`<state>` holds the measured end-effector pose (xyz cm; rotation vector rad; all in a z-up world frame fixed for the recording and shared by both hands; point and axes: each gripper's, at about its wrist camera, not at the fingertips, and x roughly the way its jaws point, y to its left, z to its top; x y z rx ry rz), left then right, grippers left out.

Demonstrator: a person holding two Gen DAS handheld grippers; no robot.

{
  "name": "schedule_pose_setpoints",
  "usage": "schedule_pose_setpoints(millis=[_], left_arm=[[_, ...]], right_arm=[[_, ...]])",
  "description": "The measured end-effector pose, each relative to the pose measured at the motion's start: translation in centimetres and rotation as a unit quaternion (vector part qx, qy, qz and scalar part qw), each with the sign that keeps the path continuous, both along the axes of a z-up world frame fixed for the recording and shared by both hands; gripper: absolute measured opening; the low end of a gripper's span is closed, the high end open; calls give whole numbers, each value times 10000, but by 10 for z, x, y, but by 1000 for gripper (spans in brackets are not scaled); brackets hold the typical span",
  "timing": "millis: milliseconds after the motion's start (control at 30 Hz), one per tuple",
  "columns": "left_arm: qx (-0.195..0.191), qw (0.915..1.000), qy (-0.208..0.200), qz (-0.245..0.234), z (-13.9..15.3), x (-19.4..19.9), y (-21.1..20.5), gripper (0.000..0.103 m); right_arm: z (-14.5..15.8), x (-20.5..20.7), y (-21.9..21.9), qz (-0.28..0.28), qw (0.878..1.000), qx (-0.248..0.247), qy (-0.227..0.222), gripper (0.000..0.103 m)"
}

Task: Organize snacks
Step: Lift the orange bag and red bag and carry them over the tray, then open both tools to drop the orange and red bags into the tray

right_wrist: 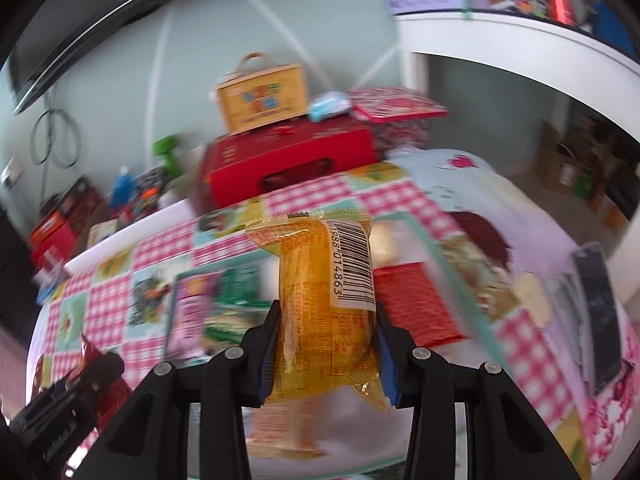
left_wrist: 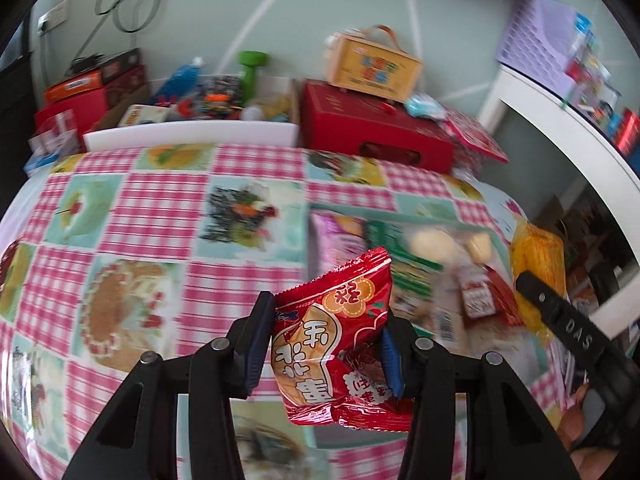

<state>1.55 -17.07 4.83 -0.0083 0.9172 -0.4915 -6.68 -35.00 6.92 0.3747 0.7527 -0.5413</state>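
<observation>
A shiny red snack packet [left_wrist: 336, 340] with an orange panel. A translucent yellow packet [right_wrist: 324, 308], white barcode label at one o'clock. Pink-gingham patchwork tablecloth [left_wrist: 160, 216].

Left gripper [left_wrist: 326, 354] angled downward, fingers [left_wrist: 252, 344] pressed on both sides of a red snack packet [left_wrist: 336, 344]. Right gripper [right_wrist: 326, 354] angled downward too, fingers [right_wrist: 266, 354] clamped on a yellow snack packet [right_wrist: 324, 312].

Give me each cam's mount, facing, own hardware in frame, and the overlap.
Left wrist: on the left tool, angled down over the checked tablecloth; its fingers clamp a red snack packet; right tool at the right edge.
Right wrist: on the right tool, clamping a yellow snack packet; left tool lower left.
Shared: tablecloth, red box, yellow carry box.
</observation>
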Motion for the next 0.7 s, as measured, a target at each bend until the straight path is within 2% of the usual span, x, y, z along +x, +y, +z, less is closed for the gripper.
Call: schedule_pose_setpoints(millis=[267,567,700], left_arm=[[185,9991,145,-365,-14,-13,-34,49],[438,9980,345,-284,-35,-6,-38,50],[447,9978,401,-296,-37,-6,-37,50]], right_arm=[[-4,-17,-29,-285,9995,64,135,44],[-26,-7,-26,-86,9983,391,425,44],[-29,-4,-24,-23,9982,376,474,46]])
